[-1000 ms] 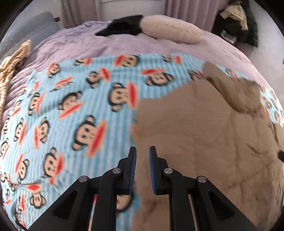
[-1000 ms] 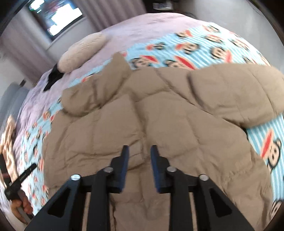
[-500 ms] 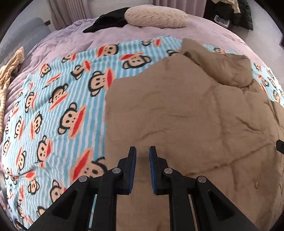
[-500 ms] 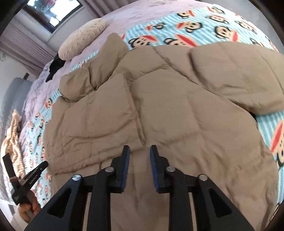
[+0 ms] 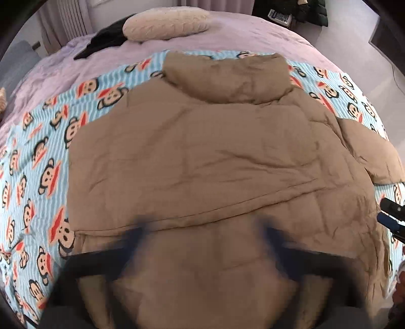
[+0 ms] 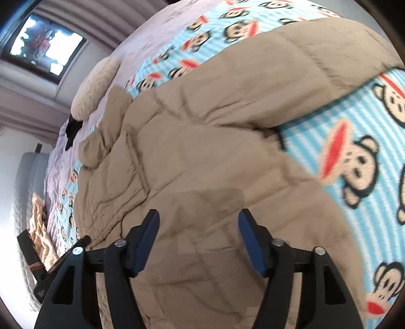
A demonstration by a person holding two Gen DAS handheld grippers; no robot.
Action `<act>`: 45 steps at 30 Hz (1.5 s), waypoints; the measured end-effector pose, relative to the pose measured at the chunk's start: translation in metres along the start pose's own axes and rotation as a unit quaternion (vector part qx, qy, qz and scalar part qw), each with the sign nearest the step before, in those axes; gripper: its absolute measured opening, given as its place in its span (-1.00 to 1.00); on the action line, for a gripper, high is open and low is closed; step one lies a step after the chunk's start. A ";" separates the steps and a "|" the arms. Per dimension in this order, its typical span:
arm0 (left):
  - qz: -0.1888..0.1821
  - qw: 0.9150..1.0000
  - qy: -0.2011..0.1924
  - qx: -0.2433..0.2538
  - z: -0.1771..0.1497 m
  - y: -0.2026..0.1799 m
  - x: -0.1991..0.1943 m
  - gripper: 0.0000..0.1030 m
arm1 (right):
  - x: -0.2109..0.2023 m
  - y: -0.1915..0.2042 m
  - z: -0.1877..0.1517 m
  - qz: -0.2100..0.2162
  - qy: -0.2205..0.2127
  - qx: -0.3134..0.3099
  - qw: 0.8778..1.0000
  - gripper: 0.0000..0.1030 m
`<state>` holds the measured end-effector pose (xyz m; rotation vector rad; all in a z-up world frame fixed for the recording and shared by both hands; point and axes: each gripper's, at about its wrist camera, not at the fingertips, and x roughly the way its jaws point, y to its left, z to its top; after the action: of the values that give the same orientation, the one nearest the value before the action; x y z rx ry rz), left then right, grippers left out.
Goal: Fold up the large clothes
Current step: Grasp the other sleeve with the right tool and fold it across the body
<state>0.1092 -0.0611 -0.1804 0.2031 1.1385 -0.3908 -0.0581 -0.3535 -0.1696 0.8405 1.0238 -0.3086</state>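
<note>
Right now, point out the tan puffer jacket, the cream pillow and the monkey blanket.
tan puffer jacket [image 5: 215,157]: left wrist view, middle of its back.
cream pillow [image 5: 164,24]: left wrist view, its centre.
monkey blanket [image 6: 354,141]: right wrist view, bare striped patch beside the jacket.

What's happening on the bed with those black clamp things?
A person is folding a tan puffer jacket spread out on a monkey-print blanket on the bed, using a handheld gripper in each hand. Both grippers hover over the jacket's lower part, and neither is holding it. The left gripper, blurred, has just been opening wide; the right gripper has just been opening too, with nothing pinched between its fingers.
</note>
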 end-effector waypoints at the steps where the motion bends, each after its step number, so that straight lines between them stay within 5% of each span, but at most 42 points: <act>1: 0.000 1.000 -0.010 0.010 0.001 -0.011 -0.002 0.99 | -0.006 -0.009 0.004 0.000 -0.003 0.005 1.000 0.35; 9: -0.002 0.999 -0.006 0.036 0.019 -0.085 -0.002 0.99 | -0.033 -0.072 0.030 0.005 -0.016 0.058 0.998 0.46; 11: -0.003 0.999 -0.004 0.040 0.023 -0.101 -0.003 0.99 | -0.040 -0.087 0.038 0.006 -0.021 0.071 0.997 0.83; 20: 0.004 0.999 0.022 0.044 0.034 -0.159 0.004 0.99 | -0.067 -0.143 0.073 0.018 -0.079 0.112 0.990 0.99; 26: 0.007 0.999 0.030 0.044 0.041 -0.186 0.013 0.99 | -0.069 -0.180 0.103 0.037 -0.063 0.141 0.987 0.99; 35: -0.004 0.998 0.062 0.023 0.055 -0.197 0.034 0.99 | -0.076 -0.249 0.149 0.120 -0.127 0.257 0.951 0.99; 45: 0.021 0.997 0.064 0.025 0.059 -0.194 0.038 0.99 | -0.058 -0.259 0.180 0.164 -0.141 0.297 0.930 0.92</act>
<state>0.0944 -0.2674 -0.1835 0.2984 1.2489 -0.3730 -0.1277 -0.6653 -0.1965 1.4482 0.5013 -0.4472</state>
